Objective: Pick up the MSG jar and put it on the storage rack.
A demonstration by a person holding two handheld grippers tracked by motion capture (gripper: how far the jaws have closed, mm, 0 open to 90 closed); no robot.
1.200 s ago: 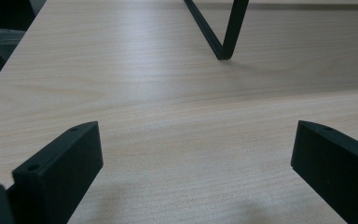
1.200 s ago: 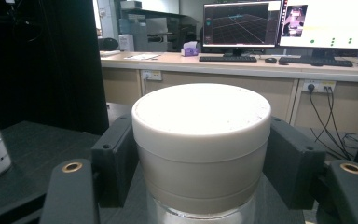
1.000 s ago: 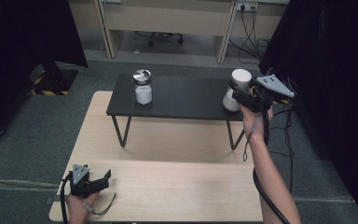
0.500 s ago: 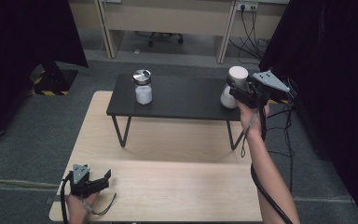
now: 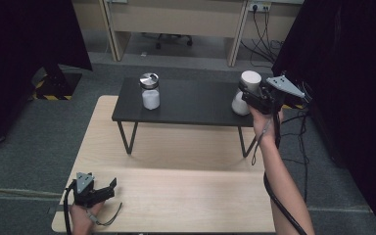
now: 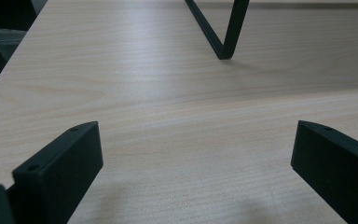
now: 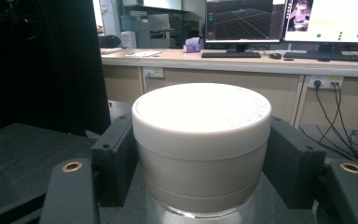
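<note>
The white-lidded jar [image 7: 200, 149] stands at the right end of the low black desk [image 5: 196, 105], and the right gripper [image 5: 254, 100] has its fingers [image 7: 114, 158] closed against the jar's broad cream lid, one on each side, so the lid fills the gap between them. In the high view the jar [image 5: 245, 93] appears tipped or raised a little off the black top, though whether its base has left the surface is hard to tell. A second jar with a shiny metal lid [image 5: 150, 91] stands well apart at the left end of the same black desk, untouched. The left gripper [image 5: 98, 192] rests low on the near left corner of the pale wooden desk [image 5: 186, 161], its fingers [image 6: 60, 163] spread wide with nothing between them but bare wood. Judging from this, the grasp on the white-lidded jar is made, and what is left is the real work: lifting or carrying it somewhere, or twisting the lid free, for which the left gripper would probably have to come up and steady the glass body. Nothing has yet been set down on the wooden desk.
</note>
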